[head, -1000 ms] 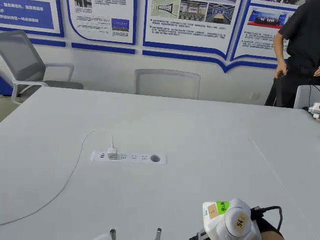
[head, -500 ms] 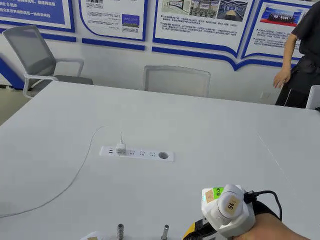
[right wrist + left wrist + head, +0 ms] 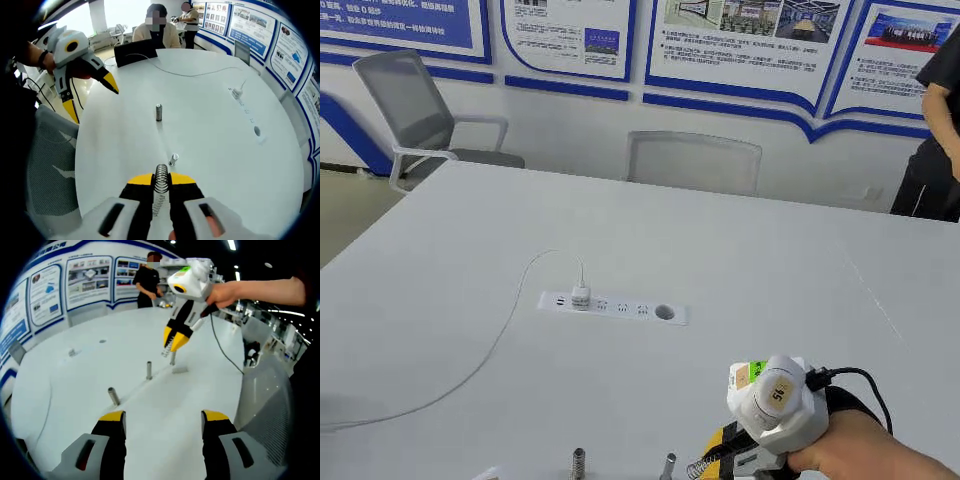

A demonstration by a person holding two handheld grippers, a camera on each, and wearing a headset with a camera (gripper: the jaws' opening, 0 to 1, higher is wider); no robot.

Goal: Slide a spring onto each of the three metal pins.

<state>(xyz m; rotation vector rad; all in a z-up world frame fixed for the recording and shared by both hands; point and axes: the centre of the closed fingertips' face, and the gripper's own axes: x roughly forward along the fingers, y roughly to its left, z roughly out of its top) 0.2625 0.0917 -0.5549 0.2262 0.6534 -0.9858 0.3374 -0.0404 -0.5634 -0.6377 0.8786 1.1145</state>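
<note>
— Where is the spring at this moment?

— It is pinched in the right gripper (image 3: 161, 180), whose jaws are closed narrow on it. The spring (image 3: 160, 192) lies lengthwise between the yellow tips, and its top coils poke out past them.

— And how does that sit against the row of pins?

— Take the middle pin (image 3: 173, 159) as the marker. It stands bare and upright on the white bench (image 3: 215, 165). The right gripper's tips hover just beside it, on the holder's side. In the left gripper view the spring's free end sits close to the top of the third pin (image 3: 172, 359), the one next along from the middle pin. Whether they touch, I cannot tell.

— The pin on the other side?

— The first pin (image 3: 159, 112) stands apart from the middle pin, opposite the third. It already carries a fitted spring (image 3: 579, 463) (coils show down its whole visible length).

— The left gripper?

— The left gripper (image 3: 163, 416) has its jaws spread wide. It is held in the air beyond the first pin, well apart from the middle pin, and faces back along the row.

— Anything else on the bench?

— In the head view a power strip (image 3: 613, 307) lies flat, well beyond the middle pin. It has a white plug (image 3: 581, 296) in it, and a cable (image 3: 490, 355) trails off to the left.
</note>
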